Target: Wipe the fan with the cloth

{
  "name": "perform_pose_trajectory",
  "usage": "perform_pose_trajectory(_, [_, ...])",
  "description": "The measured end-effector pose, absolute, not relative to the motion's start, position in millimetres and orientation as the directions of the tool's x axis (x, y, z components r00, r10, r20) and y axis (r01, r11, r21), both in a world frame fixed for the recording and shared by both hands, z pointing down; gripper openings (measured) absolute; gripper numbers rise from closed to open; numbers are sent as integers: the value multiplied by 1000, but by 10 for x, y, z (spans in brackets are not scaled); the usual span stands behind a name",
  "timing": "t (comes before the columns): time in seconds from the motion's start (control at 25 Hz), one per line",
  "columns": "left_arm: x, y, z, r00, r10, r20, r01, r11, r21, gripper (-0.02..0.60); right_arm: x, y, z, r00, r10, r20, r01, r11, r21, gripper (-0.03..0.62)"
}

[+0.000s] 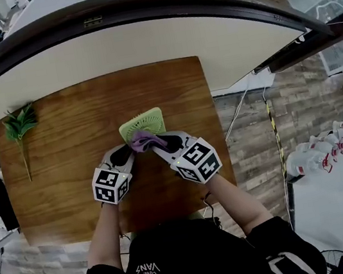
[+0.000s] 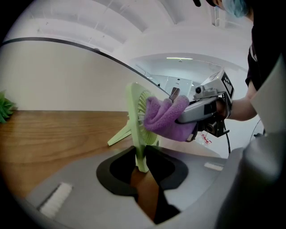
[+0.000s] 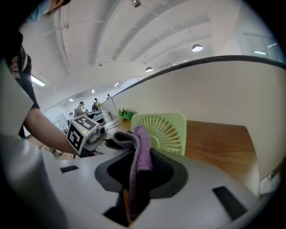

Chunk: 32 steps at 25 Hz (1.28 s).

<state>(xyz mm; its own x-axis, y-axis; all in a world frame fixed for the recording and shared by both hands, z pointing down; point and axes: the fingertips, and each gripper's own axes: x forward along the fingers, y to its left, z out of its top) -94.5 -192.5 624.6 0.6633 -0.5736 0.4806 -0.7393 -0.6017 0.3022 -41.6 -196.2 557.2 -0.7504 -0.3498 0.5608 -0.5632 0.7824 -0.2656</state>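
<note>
**Wiping under way, cloth on the fan's front**

The small pale-green square desk fan [image 1: 143, 123] stands upright on its fold-out leg near the middle of the brown wooden bench [image 1: 61, 138], just in front of the person. The left tongs [image 2: 142, 161] are clenched on the lower edge of the fan's thin frame and steady it. The right tongs [image 3: 138, 174] are clenched on the folded purple microfibre cloth [image 3: 140, 147], whose free end lies against the fan's ribbed front grille, towards its upper part.

I judge the task to be in mid-course: the fan is secured, the cloth is in hand and in contact, and the rubbing itself is the step in hand. No dust or streaks show, so how much of the grille is already clean cannot be told. The frame edges, the back and the leg appear untouched by the cloth at this moment.

No container shows on the bench; the only other thing there is a green artificial leaf sprig [image 1: 19, 123], well apart at the left end.
</note>
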Motion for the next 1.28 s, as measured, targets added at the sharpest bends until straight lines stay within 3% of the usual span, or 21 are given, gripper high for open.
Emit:
perform_pose_trajectory(0.48, [-942, -1927, 6247, 666, -571, 480, -737, -601, 307, 78, 407, -2238, 5658, -638, -481, 601, -718, 654, -238, 101])
perform_pose_trajectory(0.88, [-937, -1931, 6247, 659, -577, 483, -744, -594, 305, 78, 665, -2288, 5675, -568, -545, 617, -787, 578, -214, 101])
perform_pose_trajectory(1.04, [-941, -1926, 6240, 650, -585, 486, -752, -587, 299, 78, 483, -2068, 5578, -612, -521, 596, -744, 634, -210, 101])
perform_pose_trajectory(1.28, [-979, -1894, 6140, 650, -605, 460, -756, -577, 310, 80, -27, -1622, 5720, -707, -364, 606, -590, 776, -222, 101])
